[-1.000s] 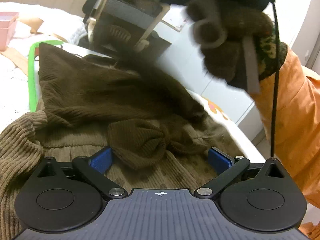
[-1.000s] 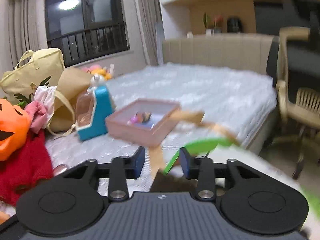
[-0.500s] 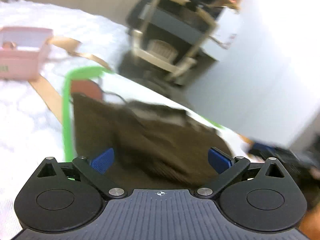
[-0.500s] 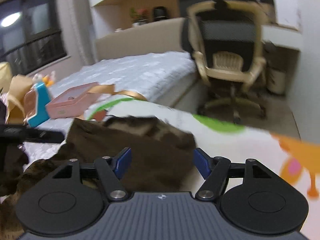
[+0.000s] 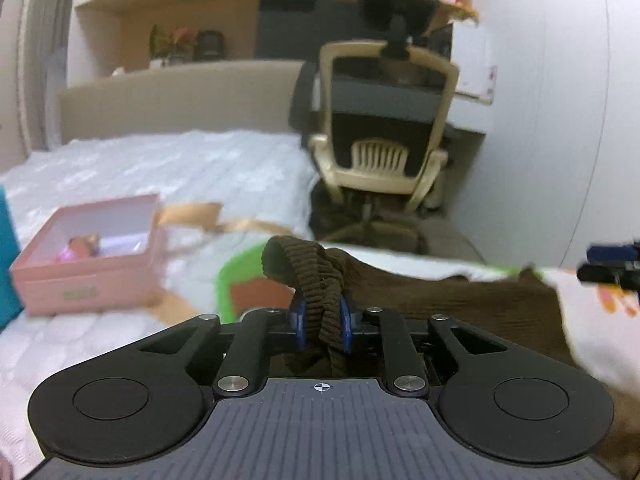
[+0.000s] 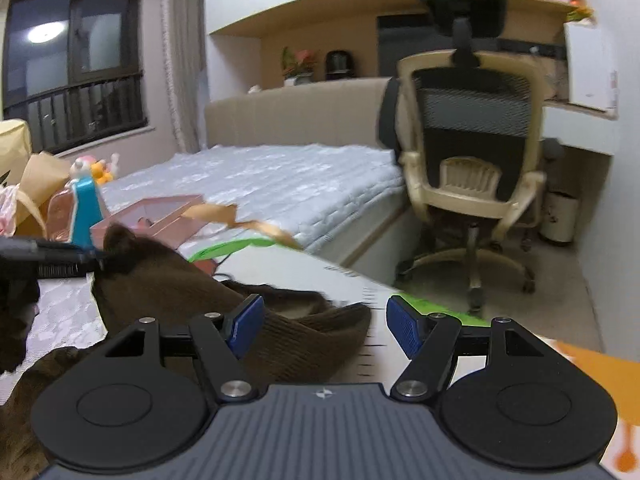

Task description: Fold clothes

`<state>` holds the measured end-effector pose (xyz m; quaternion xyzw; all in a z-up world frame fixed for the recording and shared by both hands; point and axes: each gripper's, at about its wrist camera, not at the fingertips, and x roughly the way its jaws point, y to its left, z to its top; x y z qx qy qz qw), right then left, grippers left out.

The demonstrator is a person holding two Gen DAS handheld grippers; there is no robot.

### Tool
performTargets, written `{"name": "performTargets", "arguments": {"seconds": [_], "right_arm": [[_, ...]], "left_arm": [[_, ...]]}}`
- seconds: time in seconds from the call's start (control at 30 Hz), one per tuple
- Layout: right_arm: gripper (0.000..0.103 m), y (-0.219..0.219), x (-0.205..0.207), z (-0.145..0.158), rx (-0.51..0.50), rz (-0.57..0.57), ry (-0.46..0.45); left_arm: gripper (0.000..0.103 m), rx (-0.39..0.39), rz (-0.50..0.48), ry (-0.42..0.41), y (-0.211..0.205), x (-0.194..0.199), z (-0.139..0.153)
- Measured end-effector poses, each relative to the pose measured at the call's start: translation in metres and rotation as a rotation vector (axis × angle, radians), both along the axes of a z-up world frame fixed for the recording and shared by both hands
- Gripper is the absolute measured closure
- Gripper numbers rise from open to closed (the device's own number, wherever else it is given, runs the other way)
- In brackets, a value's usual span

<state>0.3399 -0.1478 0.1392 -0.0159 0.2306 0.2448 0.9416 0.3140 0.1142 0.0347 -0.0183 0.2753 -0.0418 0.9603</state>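
A dark brown ribbed knit garment (image 5: 460, 292) lies spread on a white mat with a green border (image 5: 228, 276). My left gripper (image 5: 320, 320) is shut on a bunched edge of that garment, and the fabric loops up over the blue pads. In the right wrist view the same brown garment (image 6: 168, 288) lies below and to the left. My right gripper (image 6: 324, 326) stands open over its near corner, with a fold of knit beside the left pad (image 6: 246, 320). The left gripper's tip (image 6: 60, 262) shows at the far left, holding a raised corner.
A pink open box (image 5: 88, 256) and tan ribbons (image 5: 240, 224) lie on the white bed (image 5: 160, 168). An office chair (image 6: 472, 168) stands on the floor beyond the mat. A blue toy (image 6: 86, 212) and bags sit at the left. The mat's orange print (image 6: 592, 372) is at the right.
My left gripper has shut on an edge of the brown garment and lifted it. My right gripper has swung over the garment's corner and stayed open.
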Motion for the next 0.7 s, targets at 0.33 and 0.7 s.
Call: {"name": "performTargets", "arguments": {"seconds": [0.33,0.7], "right_arm": [[0.031,0.026,0.060,-0.044,-0.185,-0.008,0.185],[0.036,-0.007,0.107,-0.058,0.057,-0.108,0.311]], "left_arm": [[0.010,-0.065,-0.061,0.161,0.024,0.002,-0.009],[0.014,-0.344,0.008,0.311,0.051,0.079,-0.039]]}}
